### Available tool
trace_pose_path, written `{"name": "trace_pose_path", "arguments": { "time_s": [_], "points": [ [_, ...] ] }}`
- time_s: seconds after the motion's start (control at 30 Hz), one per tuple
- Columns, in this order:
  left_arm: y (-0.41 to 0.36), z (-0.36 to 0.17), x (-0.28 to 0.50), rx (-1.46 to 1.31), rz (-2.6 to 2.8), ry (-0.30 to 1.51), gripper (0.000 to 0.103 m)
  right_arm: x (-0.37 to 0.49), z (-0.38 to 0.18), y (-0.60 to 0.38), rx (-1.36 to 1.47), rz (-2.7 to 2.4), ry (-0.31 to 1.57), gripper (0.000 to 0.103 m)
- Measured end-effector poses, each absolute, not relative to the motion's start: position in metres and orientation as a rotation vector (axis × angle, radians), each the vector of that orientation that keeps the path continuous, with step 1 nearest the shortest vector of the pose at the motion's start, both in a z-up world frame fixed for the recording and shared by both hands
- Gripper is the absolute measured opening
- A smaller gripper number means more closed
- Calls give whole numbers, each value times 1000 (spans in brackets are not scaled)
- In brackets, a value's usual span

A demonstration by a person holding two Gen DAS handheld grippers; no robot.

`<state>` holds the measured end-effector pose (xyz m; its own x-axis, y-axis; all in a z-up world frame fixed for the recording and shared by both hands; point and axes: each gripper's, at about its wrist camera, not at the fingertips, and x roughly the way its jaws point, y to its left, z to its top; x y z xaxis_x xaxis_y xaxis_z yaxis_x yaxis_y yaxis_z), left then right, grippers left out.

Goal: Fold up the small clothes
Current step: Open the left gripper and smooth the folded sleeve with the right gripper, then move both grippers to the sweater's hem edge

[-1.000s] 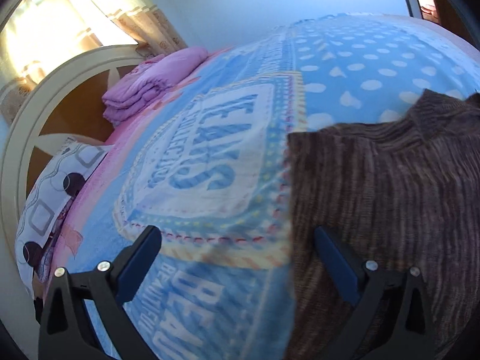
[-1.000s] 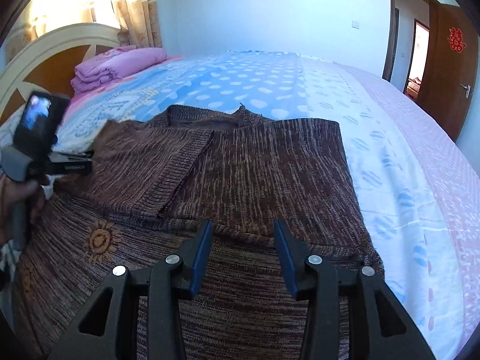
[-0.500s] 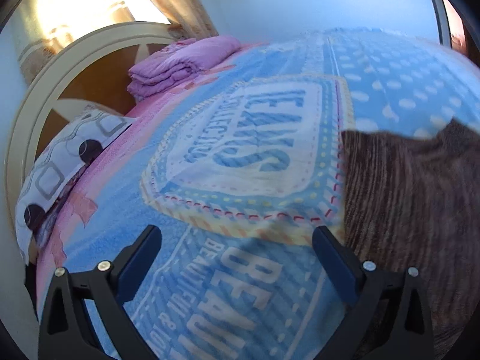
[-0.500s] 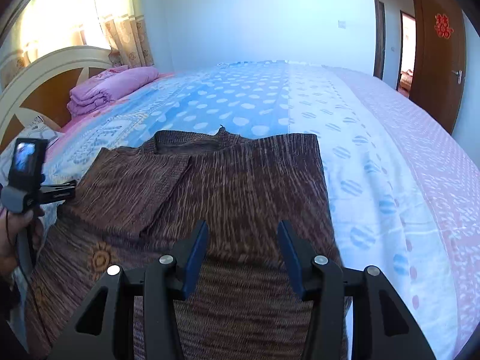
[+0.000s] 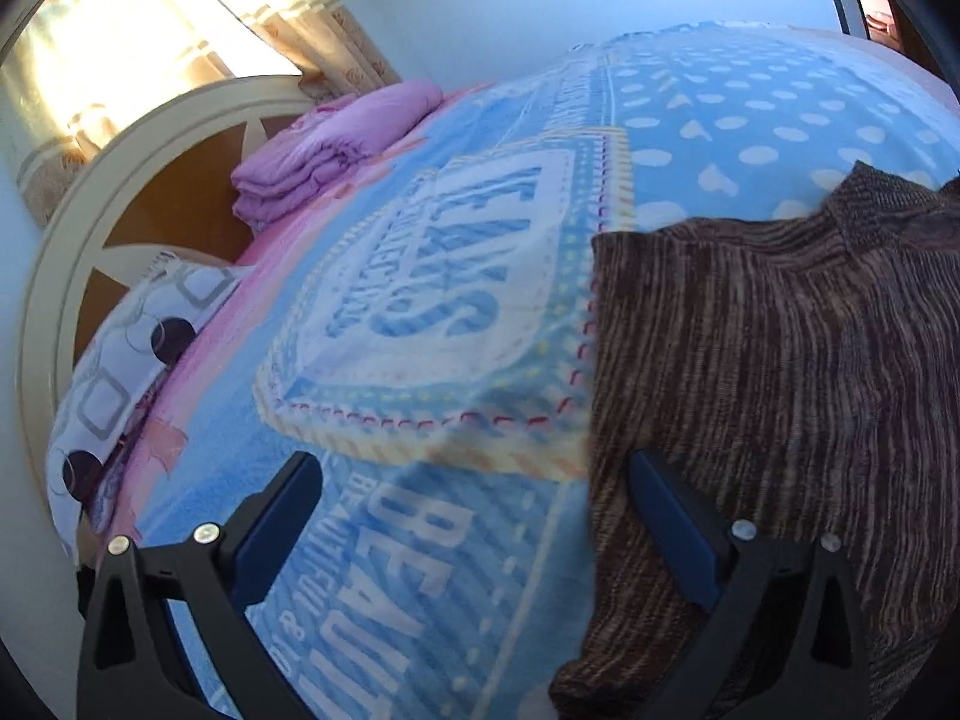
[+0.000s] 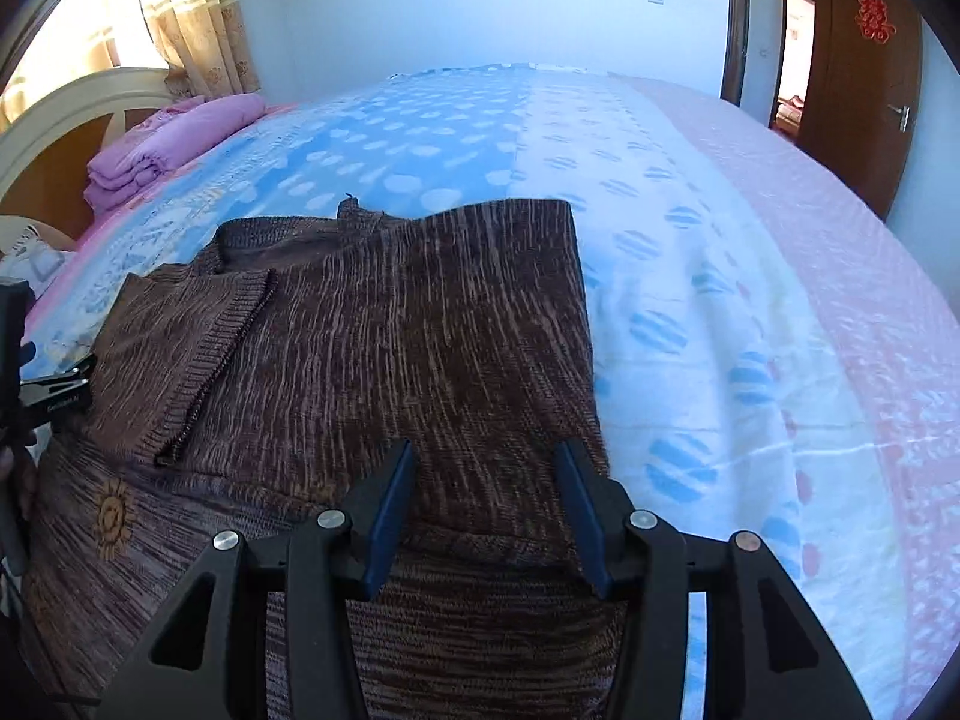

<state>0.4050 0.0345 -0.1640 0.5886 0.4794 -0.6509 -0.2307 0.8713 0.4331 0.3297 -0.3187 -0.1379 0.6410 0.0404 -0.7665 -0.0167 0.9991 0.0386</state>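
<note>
Brown knit sweater (image 6: 384, 360) lies flat on the bed (image 6: 690, 228), sleeves folded in over the body, collar at the far end from the right claw. Right claw (image 6: 486, 504) is released, fingers spread with nothing between them, hovering over the sweater's near right part; sweater's right edge runs just past the right finger. A ribbed sleeve cuff (image 6: 222, 348) sits ahead and to the left of this claw; a small sun patch (image 6: 111, 516) on the knit is to its left, low. Cannot tell if the fingertips touch the fabric.

Left claw (image 5: 474, 516) is released too, spread wide, empty. Its right finger (image 5: 678, 528) is over the sweater's (image 5: 780, 372) left edge, its left finger (image 5: 276, 528) over the bare blue printed bedsheet (image 5: 432, 312). Sweater fills the area ahead and right of this claw; collar far right.

Ahead-left of the left claw: folded purple blanket (image 5: 324, 150) by the headboard (image 5: 90, 228), patterned pillow (image 5: 120, 372) to the left. Curtain (image 5: 180, 42) behind. In the right view a brown door (image 6: 864, 72) is far ahead to the right.
</note>
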Motion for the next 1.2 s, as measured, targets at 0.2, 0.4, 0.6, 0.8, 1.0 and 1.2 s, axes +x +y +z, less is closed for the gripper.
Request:
{"name": "trace_pose_path", "arguments": {
  "time_s": [0.2,0.4,0.6,0.8,1.0,1.2],
  "points": [
    [43,-160,394,307,437,838,103,305,-121,-324,70,40,869,51],
    [40,-137,356,231,347,821,103,262,-97,-316,45,86,796,59],
    [19,-102,301,255,234,729,103,225,-84,-308,29,123,770,59],
    [16,-84,263,229,170,701,103,192,-78,-298,18,151,760,61],
    [18,-83,229,193,117,694,103,161,-77,-293,28,158,752,62],
    [22,-90,202,183,93,706,103,135,-86,-293,50,161,780,62]
  ]
}}
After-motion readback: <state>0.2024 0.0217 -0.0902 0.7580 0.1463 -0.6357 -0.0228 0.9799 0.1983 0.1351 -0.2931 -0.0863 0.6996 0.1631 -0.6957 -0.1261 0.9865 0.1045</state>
